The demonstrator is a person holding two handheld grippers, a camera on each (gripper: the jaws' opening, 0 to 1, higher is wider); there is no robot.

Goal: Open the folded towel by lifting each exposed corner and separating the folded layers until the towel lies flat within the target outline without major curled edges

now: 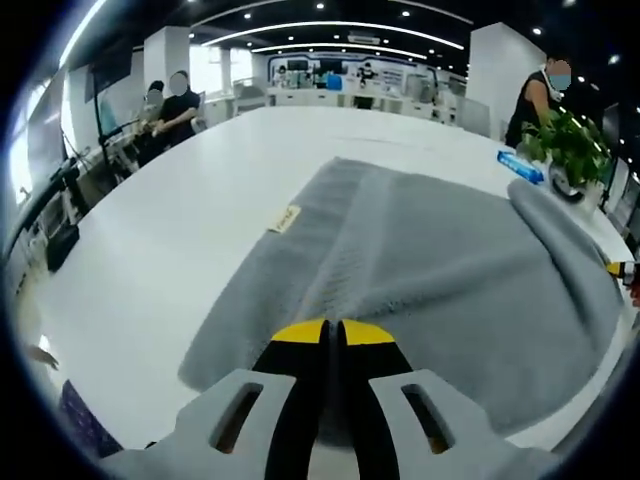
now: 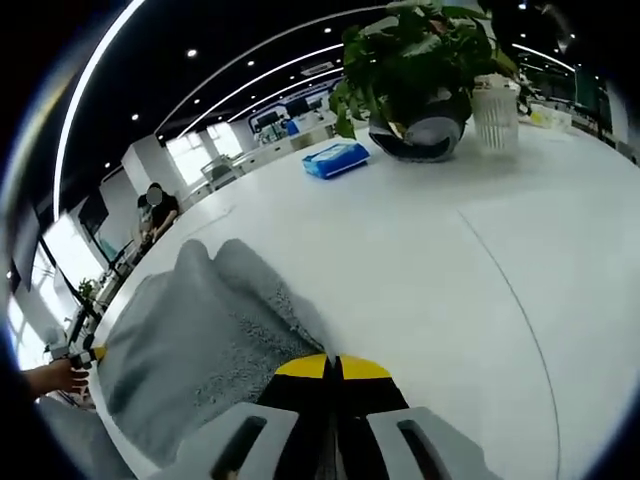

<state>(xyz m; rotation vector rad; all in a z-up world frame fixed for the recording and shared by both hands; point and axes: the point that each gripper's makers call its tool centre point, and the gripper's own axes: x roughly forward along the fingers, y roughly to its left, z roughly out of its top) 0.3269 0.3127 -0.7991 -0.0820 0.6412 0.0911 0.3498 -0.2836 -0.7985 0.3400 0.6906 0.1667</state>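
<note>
A grey towel (image 1: 420, 270) lies spread on the white table (image 1: 170, 260), with a small tan label (image 1: 285, 218) near its left edge. My left gripper (image 1: 335, 330) is shut on the towel's near edge, and creases fan out from the yellow tips. The towel's right edge (image 1: 545, 205) is raised into a fold beside the right gripper's yellow tip (image 1: 620, 268). In the right gripper view, my right gripper (image 2: 335, 366) is shut on the towel (image 2: 190, 340), which humps up to the left of the jaws. The left gripper's tip (image 2: 92, 352) and a hand (image 2: 55, 376) show at far left.
A potted plant (image 2: 420, 60), a blue packet (image 2: 338, 158) and a white ribbed cup (image 2: 497, 110) stand on the table (image 2: 480, 280) beyond the towel. The plant (image 1: 572, 150) and packet (image 1: 520, 166) sit at the table's right side. People (image 1: 170, 100) stand around the far end.
</note>
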